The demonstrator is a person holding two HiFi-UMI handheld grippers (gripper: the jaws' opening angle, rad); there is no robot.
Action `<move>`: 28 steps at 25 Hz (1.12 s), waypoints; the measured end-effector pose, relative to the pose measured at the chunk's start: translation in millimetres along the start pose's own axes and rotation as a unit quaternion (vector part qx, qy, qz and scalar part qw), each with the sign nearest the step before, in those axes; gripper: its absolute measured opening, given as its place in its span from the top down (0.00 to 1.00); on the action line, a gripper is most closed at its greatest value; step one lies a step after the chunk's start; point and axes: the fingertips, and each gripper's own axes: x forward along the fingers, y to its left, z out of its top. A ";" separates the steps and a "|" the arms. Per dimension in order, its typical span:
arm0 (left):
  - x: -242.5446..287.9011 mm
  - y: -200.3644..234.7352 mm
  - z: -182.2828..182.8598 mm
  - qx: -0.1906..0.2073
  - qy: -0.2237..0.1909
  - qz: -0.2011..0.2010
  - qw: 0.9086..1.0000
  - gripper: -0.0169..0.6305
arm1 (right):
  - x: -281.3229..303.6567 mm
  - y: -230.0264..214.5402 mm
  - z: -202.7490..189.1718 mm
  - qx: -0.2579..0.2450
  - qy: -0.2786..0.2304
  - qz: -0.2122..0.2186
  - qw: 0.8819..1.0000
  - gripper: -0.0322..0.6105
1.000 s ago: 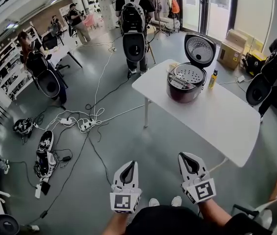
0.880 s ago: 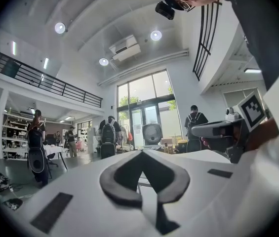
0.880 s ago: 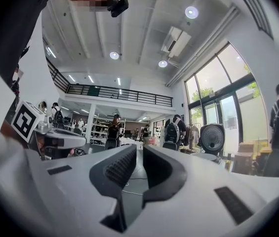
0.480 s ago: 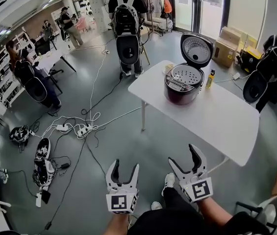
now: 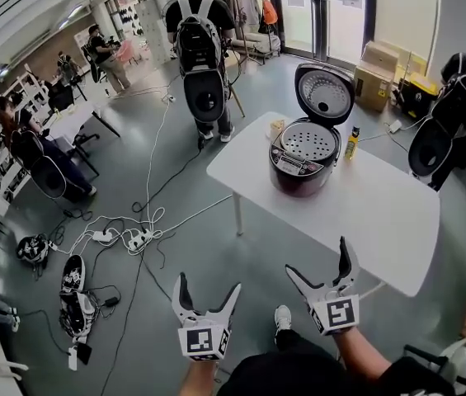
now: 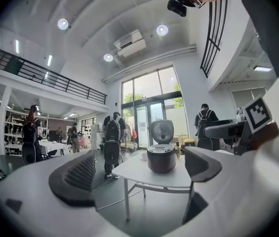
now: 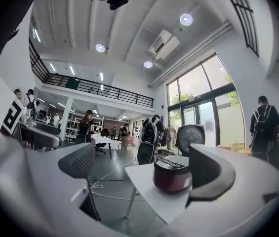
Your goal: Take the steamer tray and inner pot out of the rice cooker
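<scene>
On the white counter (image 5: 381,213), well ahead: rice cooker (image 5: 303,167), lid (image 5: 325,93) tipped up and back, perforated steamer tray (image 5: 308,141) seated in the mouth. Beneath it, hidden, the inner pot. Just beside the cooker, a small yellow bottle (image 5: 351,143). Low over the floor, left tongs (image 5: 209,285) and right tongs (image 5: 318,258), spread wide, just been opening, nothing between either pair but air.

Approach stage, by the look of it; neither piece lifted yet.

Probably light, stiff and thin, that tray: best taken at the rim, on opposite sides, and raised level so as not to jam in the mouth. Likely heavier and smoother, the pot, with only a thin lip to offer; calls for a firm pinch on that lip from both sides and a straight lift. Possibly slippery if damp, though impossible to tell from here. Worth minding the raised lid behind when reaching in.
</scene>
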 end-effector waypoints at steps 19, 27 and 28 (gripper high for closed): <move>180.7 -6.0 7.3 -0.006 0.010 -0.021 1.000 0.15 | 132.8 -108.0 -34.2 0.006 0.020 -0.001 1.000 0.07; 239.1 6.9 -10.1 -0.018 0.025 -0.027 0.999 0.15 | 177.3 -129.2 -52.0 0.025 0.035 -0.017 0.999 0.07; 247.1 9.4 -12.5 -0.020 0.027 -0.031 0.999 0.15 | 184.1 -129.6 -54.6 0.027 0.036 -0.018 0.999 0.07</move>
